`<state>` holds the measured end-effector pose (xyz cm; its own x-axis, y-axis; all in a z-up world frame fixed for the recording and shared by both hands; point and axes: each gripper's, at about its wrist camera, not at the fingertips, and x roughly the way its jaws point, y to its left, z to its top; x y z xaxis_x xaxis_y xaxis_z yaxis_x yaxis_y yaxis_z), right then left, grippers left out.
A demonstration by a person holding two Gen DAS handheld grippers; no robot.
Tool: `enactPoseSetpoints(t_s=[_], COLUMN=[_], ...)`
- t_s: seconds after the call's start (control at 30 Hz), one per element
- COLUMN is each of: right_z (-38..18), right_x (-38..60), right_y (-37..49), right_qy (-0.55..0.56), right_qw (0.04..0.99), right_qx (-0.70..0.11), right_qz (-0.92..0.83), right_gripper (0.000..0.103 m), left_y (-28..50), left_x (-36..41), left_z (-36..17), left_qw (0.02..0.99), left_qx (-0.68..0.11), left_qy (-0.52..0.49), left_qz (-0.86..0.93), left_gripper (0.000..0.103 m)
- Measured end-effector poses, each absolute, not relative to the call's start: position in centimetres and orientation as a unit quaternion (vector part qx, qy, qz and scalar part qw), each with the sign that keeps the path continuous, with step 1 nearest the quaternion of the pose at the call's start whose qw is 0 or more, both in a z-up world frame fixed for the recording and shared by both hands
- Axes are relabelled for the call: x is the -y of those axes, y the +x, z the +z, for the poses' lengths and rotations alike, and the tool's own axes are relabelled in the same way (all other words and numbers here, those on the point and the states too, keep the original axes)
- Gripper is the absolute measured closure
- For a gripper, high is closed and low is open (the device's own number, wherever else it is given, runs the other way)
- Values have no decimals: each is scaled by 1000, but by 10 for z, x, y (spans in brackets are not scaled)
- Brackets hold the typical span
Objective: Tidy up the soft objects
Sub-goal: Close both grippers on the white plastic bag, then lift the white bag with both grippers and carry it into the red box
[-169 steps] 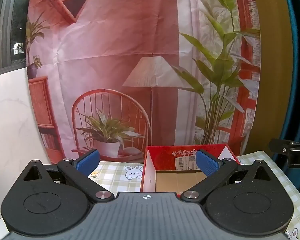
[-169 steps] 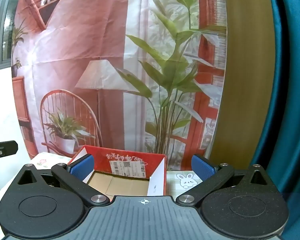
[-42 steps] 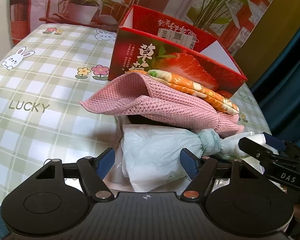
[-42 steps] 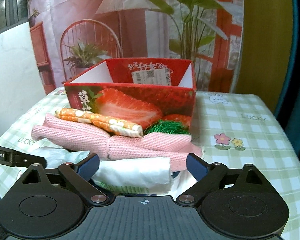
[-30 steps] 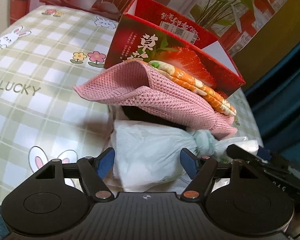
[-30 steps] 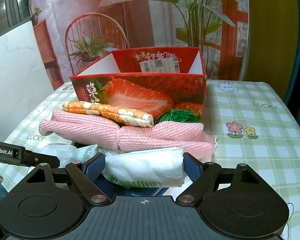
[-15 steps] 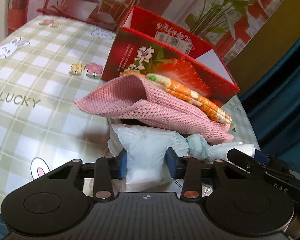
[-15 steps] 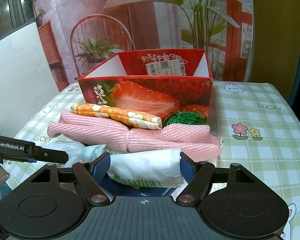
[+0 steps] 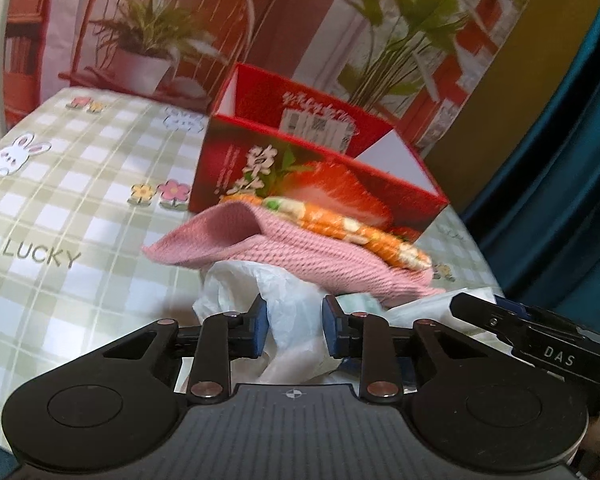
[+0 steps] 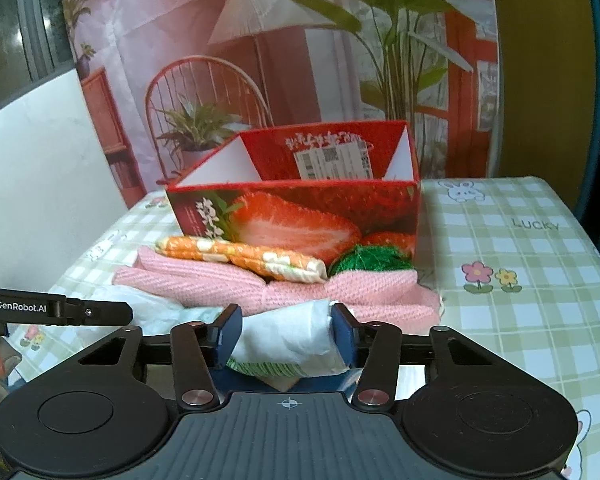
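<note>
- The left gripper point(image 9: 293, 330) has just been closing; its blue pads now press into the crumpled near end of a white plastic bag point(image 9: 288, 312), which bulges between them.
- The right gripper point(image 10: 286, 330) has also just been closing, and its blue pads squeeze the other end of the same bag point(image 10: 290, 336), a rolled white bundle with a strip of green print showing underneath.
- Each gripper shows at the edge of the other's view: a black finger marked "DAS" at the right of the left wrist view, one marked "GenRobot.AI" at the left of the right wrist view.
- Just behind the bag, and partly lying over it, is a folded pink knitted cloth point(image 10: 300, 284).
- On the pink cloth lies a rolled orange cloth with a pale flower print point(image 10: 240, 258).
- A tuft of green tinsel-like material point(image 10: 368, 262) sits beside the orange roll, touching the box front.
- Behind this pile stands an open red cardboard box with a strawberry picture point(image 10: 300, 216) on its front wall. A white shipping label is stuck on the inside of its far wall. The floor of the box is hidden, so I cannot tell what it holds.
- Everything rests on a green-and-white checked tablecloth point(image 10: 520, 264) printed with rabbits, flowers and "LUCKY".
- Beyond the table hangs a printed backdrop point(image 10: 260, 40) of a lamp, a chair and plants.
</note>
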<state>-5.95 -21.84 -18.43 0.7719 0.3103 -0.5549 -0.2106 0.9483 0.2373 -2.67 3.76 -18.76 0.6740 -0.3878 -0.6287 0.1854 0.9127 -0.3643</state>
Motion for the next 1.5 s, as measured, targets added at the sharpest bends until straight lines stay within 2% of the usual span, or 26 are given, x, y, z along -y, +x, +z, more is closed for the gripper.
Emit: enactPoseSetpoints(t_s=[0.1, 0.3, 0.63, 0.73, 0.8, 1.2, 1.5], right_z=[-182, -194, -202, -194, -185, -119, -98], right_x=[218, 228, 231, 233, 233, 237, 238], right_y=[-59, -57, -54, -57, -61, -62, 8], right_qy=[78, 107, 119, 122, 120, 103, 66], right_qw=[938, 932, 928, 932, 935, 958, 970], right_qx=[-306, -322, -331, -316, -300, -206, -178], right_qz=[141, 130, 124, 134, 145, 170, 154], right_gripper=[62, 73, 74, 86, 89, 90, 90], left_y=[-28, -25, -24, -30, -35, -36, 43], left_x=[-34, -44, -44, -42, -41, -36, -15], left_z=[-188, -202, -204, -194, -186, -119, -98], left_qw=[906, 899, 898, 908, 915, 951, 952], left_qx=[-371, -384, -383, -361, -344, -237, -239], left_qy=[-123, -145, -147, -136, -128, -91, -81], left_qz=[-160, -156, -157, -161, -165, -179, -176], left_gripper=[78, 84, 86, 89, 90, 90, 90])
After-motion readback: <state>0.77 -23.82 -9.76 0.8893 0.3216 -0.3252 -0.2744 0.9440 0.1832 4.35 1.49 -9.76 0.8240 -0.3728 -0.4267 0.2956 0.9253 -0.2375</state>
